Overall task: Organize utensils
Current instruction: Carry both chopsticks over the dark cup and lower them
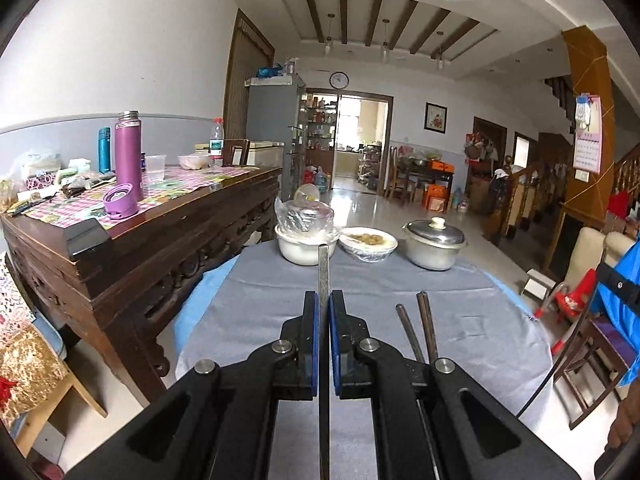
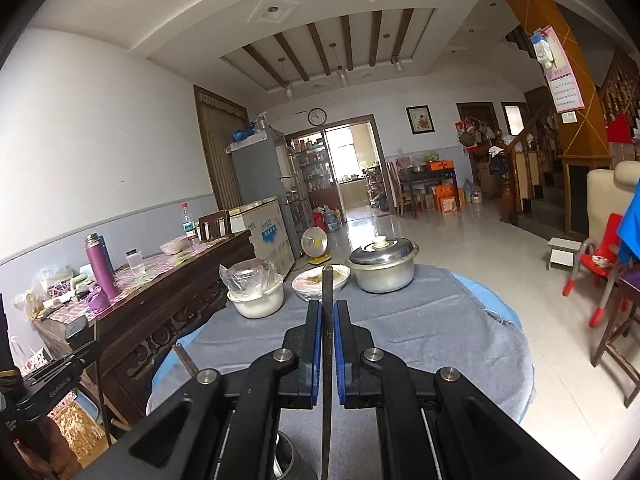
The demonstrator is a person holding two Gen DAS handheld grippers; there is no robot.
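Note:
In the left wrist view my left gripper [image 1: 324, 300] is shut on a flat grey metal utensil handle [image 1: 323, 268] that sticks forward past the fingertips, above the grey tablecloth [image 1: 260, 304]. Two dark chopsticks [image 1: 416, 328] lie on the cloth just right of that gripper. In the right wrist view my right gripper [image 2: 327, 308] is shut on a dark chopstick [image 2: 327, 288] that points forward between the blue pads. A metal container [image 2: 286, 458] shows below the gripper at the bottom edge, mostly hidden.
At the table's far edge stand a white bowl with a plastic-wrapped lid [image 1: 305, 236], a wrapped plate of food [image 1: 368, 242] and a lidded steel pot [image 1: 434, 244]. A dark wooden sideboard [image 1: 132, 256] with a purple flask stands left. Red chair [image 1: 568, 300] at the right.

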